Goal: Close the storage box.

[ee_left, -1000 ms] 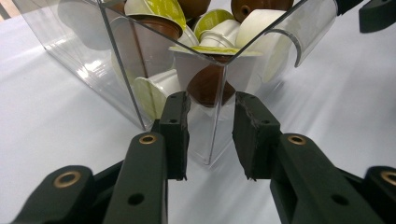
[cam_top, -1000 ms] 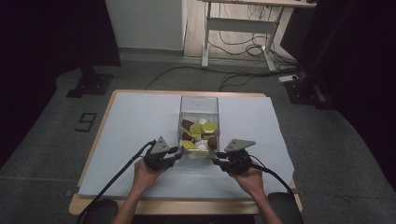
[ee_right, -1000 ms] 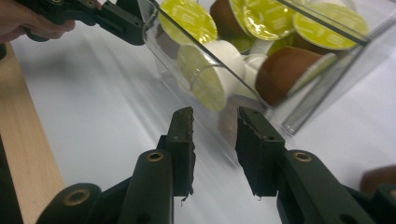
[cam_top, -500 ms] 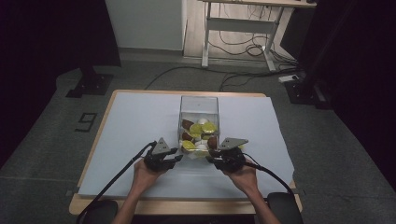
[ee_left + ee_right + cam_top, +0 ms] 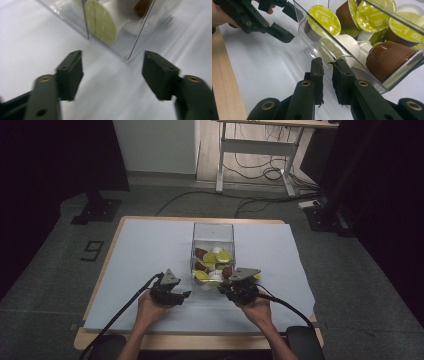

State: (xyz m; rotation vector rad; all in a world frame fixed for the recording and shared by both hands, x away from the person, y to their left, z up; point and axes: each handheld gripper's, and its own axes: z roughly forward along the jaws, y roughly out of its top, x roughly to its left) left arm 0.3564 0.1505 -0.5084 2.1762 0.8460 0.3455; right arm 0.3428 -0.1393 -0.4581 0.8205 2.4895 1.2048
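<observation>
Box: clear plastic box (image 5: 213,251) stands upright on the white sheet (image 5: 145,250) at mid-table, holding coffee capsules (image 5: 216,261) heaped inside, some with lime-green foil lids, some brown-bodied, some white.
Box, near edge: both grippers sit at the box's near end, one at each near corner.
Right gripper: right gripper (image 5: 327,65) is at the near right corner of the box; in the right gripper view its two black jaws are drawn in on the clear near wall, one pad outside and one inside the rim, so it is clamped on the box wall. Jaws have just been closing, with the wall between them.
Left gripper: left gripper (image 5: 112,63) is just off the near left corner; in the left gripper view the jaws stand wide apart with bare white sheet between them and the box corner a little beyond the tips, not touched. Jaws have just been opening; nothing held.
Hands: the person's left hand (image 5: 150,306) and right hand (image 5: 258,307) come in from the near edge, each wrapped round its gripper body.
Cables: a black cable (image 5: 115,319) trails from the left gripper to the near left.
Table: wooden table (image 5: 92,285) edge shows around the sheet.
</observation>
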